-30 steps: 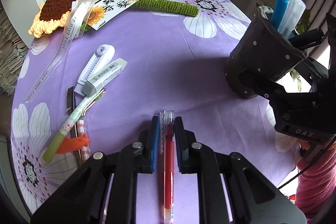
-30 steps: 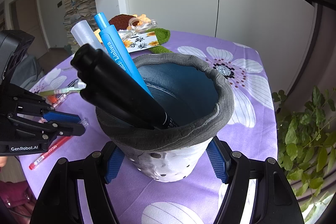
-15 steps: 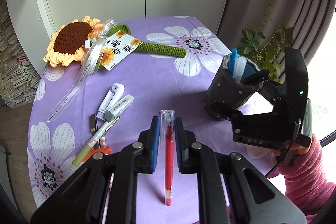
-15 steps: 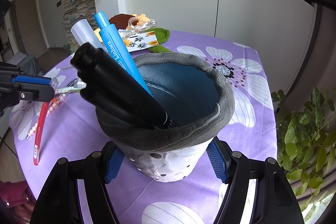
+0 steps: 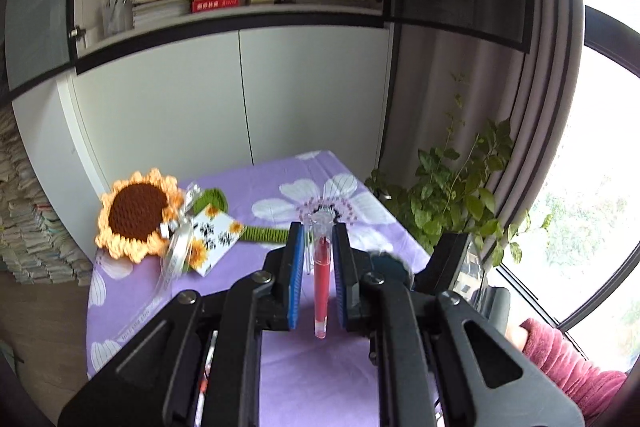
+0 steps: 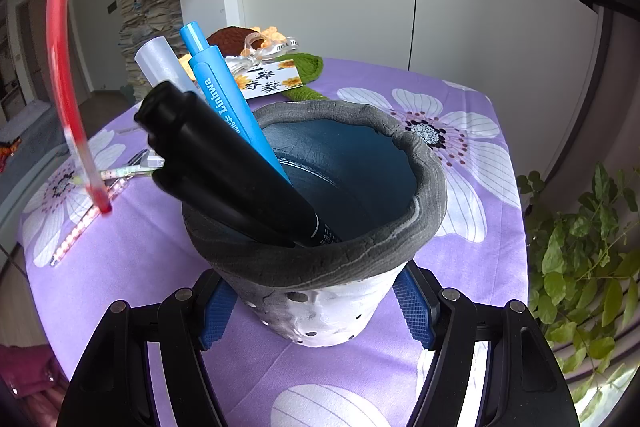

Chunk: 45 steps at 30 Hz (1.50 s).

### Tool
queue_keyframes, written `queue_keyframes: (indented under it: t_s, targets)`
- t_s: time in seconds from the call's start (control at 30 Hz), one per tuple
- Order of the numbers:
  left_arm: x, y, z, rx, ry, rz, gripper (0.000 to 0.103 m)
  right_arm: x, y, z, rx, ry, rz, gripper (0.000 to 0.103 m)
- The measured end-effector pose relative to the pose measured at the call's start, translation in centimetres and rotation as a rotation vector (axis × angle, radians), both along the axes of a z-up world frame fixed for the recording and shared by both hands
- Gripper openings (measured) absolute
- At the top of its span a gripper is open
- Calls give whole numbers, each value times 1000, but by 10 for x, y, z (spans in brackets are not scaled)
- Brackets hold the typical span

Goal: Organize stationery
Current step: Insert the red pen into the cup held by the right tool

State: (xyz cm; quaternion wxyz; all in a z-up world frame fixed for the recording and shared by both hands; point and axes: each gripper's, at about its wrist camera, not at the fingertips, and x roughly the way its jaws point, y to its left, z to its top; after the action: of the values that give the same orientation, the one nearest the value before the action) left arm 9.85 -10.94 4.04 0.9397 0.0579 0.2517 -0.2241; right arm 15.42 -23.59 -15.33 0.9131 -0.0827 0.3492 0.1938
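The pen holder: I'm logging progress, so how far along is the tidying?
Partly done. Done: a blue pen, black markers and a frosted tube stand in the pen holder, gripped by the right gripper. In hand: the left gripper holds a red pen. Left: some pens on the tablecloth.

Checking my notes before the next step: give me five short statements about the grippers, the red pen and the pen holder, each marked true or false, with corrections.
1. The left gripper is shut on the red pen. True.
2. The pen holder is empty. False: it holds a blue pen, a black marker and others.
3. The right gripper clamps the pen holder. True.
4. The red pen lies on the tablecloth. False: it hangs in the air.
5. A crocheted sunflower lies on the table. True.
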Motion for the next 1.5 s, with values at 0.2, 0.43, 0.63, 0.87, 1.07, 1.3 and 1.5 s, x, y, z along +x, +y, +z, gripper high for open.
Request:
queue_keyframes:
  t_s: [0.2, 0.43, 0.63, 0.87, 1.07, 1.3, 1.5]
  targets:
    - [13, -23, 26, -24, -58, -49, 12, 0, 0, 0, 1, 0, 0, 71]
    - [33, -41, 23, -58, -28, -79, 12, 0, 2, 0, 3, 0, 0, 71]
    - [38, -48, 23, -56, -27, -84, 12, 0, 2, 0, 3, 1, 0, 71]
    - [45, -54, -2, -36, 14, -85, 12, 0, 2, 0, 3, 1, 0, 71]
    - [55, -54, -38, -11, 112, -74, 12, 0, 2, 0, 3, 0, -1, 71]
    - [51, -45, -61, -4, 180, -77, 12, -1, 2, 0, 3, 1, -1, 71]
    - [51, -39, -74, -5, 242, -77, 22, -2, 1, 0, 0, 0, -2, 71]
